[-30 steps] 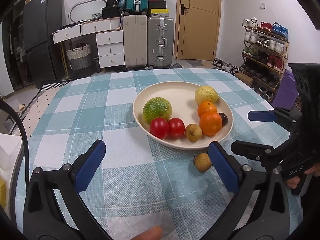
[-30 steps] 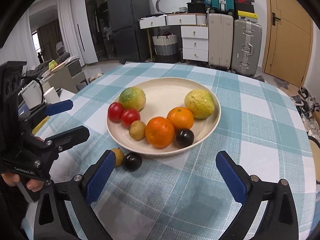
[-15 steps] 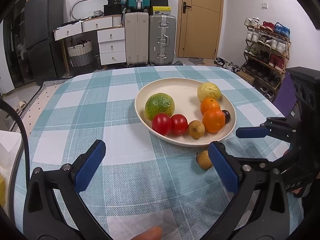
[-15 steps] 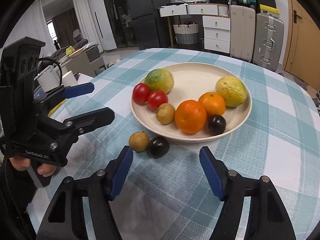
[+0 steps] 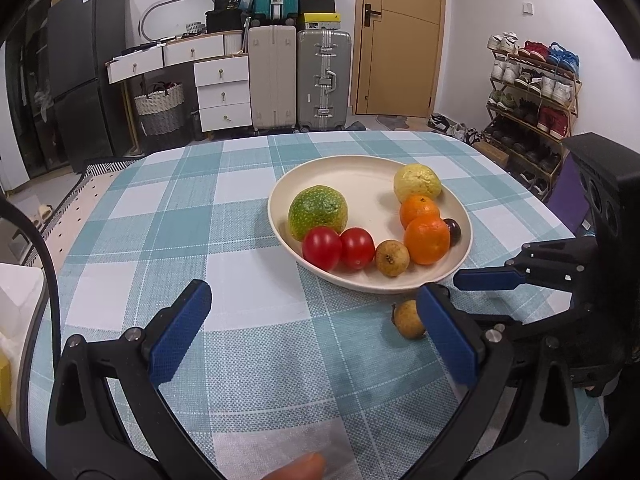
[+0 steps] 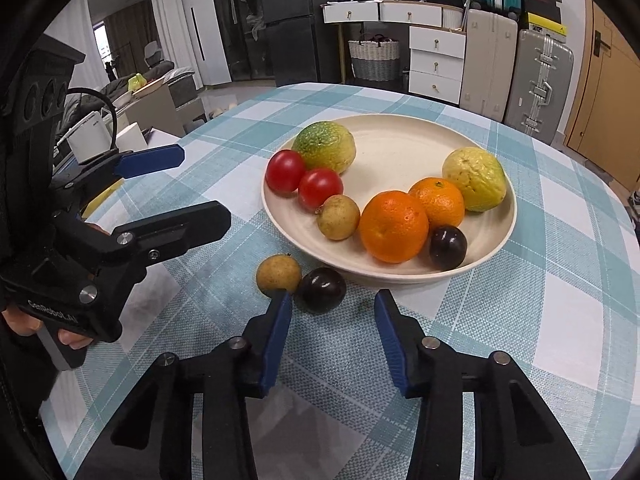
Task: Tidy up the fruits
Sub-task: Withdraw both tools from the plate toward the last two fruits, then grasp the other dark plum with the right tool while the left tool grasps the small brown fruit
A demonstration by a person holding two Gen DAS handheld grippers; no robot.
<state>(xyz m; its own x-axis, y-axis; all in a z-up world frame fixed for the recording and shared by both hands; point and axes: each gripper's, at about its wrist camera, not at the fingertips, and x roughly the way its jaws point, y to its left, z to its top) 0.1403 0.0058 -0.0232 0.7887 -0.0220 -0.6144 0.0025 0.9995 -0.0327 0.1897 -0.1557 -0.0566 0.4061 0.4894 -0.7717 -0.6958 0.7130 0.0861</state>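
Note:
A cream plate on the checked tablecloth holds a green citrus, two tomatoes, a small brown fruit, two oranges, a yellow citrus and a dark plum. On the cloth in front of the plate lie a small brown fruit and a dark plum. My right gripper is open, its fingers just short of the loose plum. My left gripper is open and empty; the brown fruit lies by its right finger.
The plate sits at the table's middle right in the left wrist view. The left gripper hangs left of the loose fruits. Suitcases, drawers and a shoe rack stand beyond the table. A white box lies off the table's left edge.
My right gripper has moved forward and down toward the loose plum, and its fingers have narrowed. The left gripper has drawn back slightly and stays open.

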